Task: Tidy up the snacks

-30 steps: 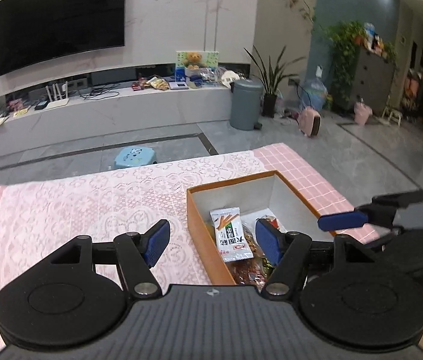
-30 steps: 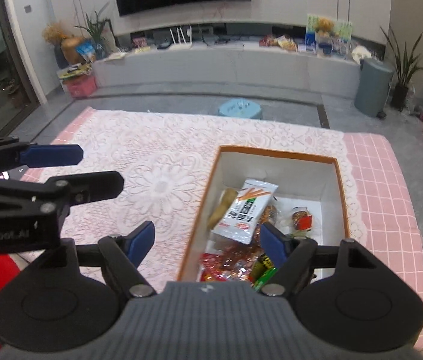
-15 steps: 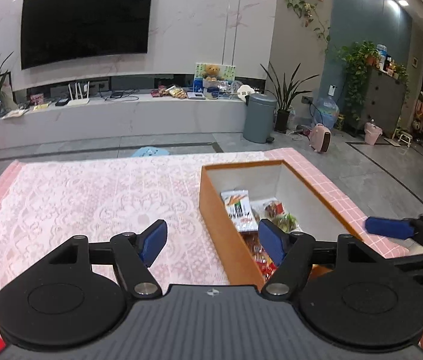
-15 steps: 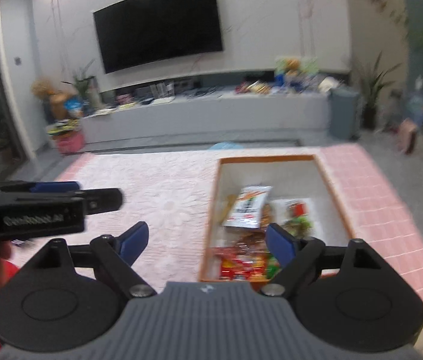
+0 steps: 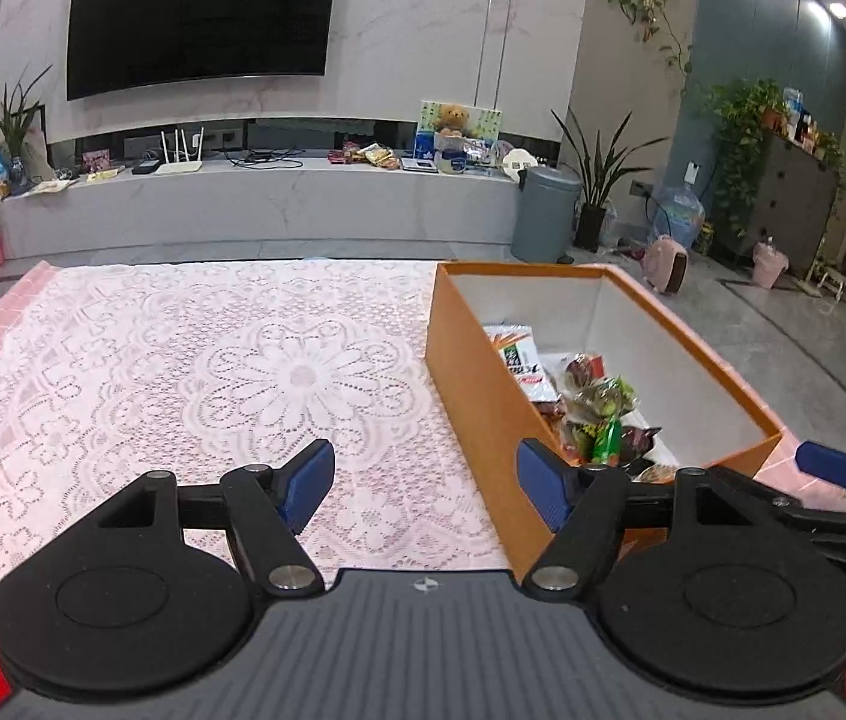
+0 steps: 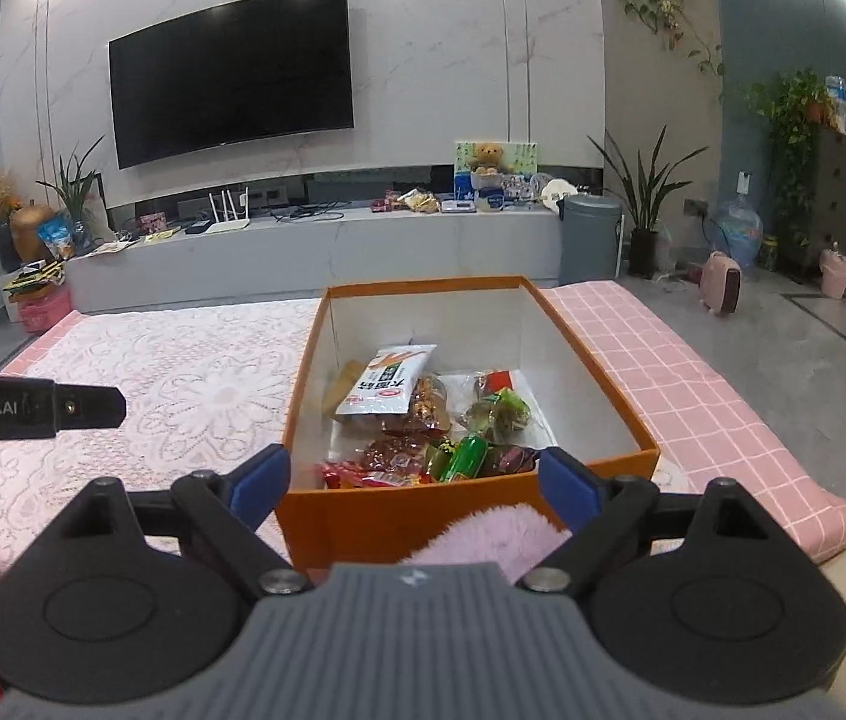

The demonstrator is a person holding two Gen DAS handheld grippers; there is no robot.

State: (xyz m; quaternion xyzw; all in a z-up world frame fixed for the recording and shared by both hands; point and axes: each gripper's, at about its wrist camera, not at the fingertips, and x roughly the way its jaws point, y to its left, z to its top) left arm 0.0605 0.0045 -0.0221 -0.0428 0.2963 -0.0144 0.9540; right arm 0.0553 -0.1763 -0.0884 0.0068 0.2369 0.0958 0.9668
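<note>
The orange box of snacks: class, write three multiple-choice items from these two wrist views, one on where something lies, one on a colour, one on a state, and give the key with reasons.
1. Where do the snack packets lie?
A. inside the orange box
B. spread on the lace cloth
C. on the floor

2. What colour is the box's inner wall?
A. black
B. white
C. green

3. How does the left gripper stand?
A. shut on a packet
B. shut on the box's wall
C. open, with nothing between its fingers

Key: 1 A, the white packet and the green packet sit within the box's walls. 2 B, the inside shows white against the orange outside. 3 C, its blue pads stand wide apart over the lace cloth.
</note>
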